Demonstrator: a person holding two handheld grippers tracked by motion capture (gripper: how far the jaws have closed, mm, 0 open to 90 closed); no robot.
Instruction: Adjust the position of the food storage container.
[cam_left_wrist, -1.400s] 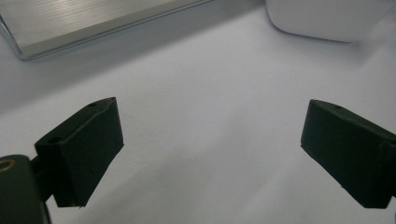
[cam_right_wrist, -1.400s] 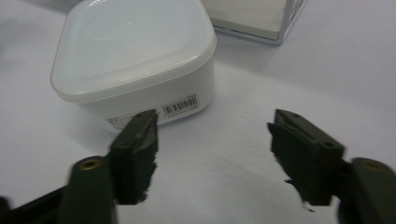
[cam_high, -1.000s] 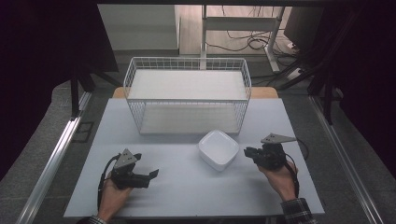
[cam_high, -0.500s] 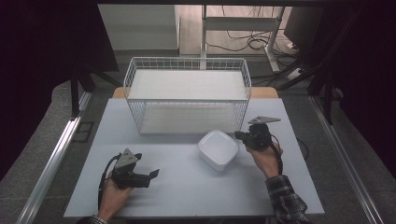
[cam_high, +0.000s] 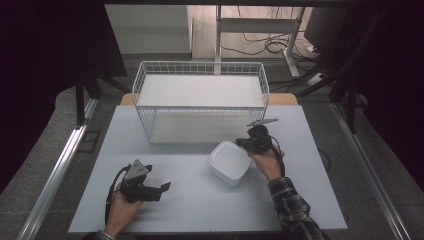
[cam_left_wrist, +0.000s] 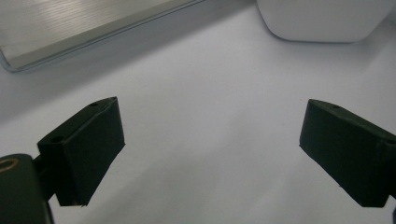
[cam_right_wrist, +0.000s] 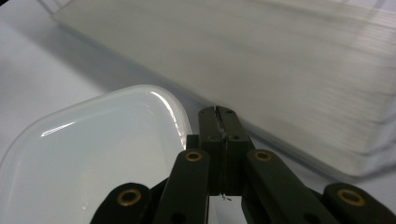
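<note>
In the high view, the right gripper (cam_high: 244, 142) sits at the far right corner of a white square dish (cam_high: 229, 162), between the dish and the white wire basket (cam_high: 201, 102) just behind it. From up here the tips are too small to tell if they touch the dish. The left gripper (cam_high: 165, 187) rests low on the white table (cam_high: 200, 210), well apart from the dish, with its tips pointing toward it. In the left gripper view, the two black jaws stand spread wide with only bare table between them. The dish (cam_left_wrist: 324, 18) lies far ahead of the right jaw and is cut off by the top edge. A shiny metal strip (cam_left_wrist: 88, 32) runs ahead of the left jaw. In the right gripper view, the right gripper (cam_right_wrist: 220, 112) has its jaws pressed tight together with nothing between them. The dish (cam_right_wrist: 100, 154) lies just left of the jaws, with its rim right next to them, and its near part is hidden behind the black arms. The basket (cam_right_wrist: 280, 70) is blurry ahead of the tips.
</note>
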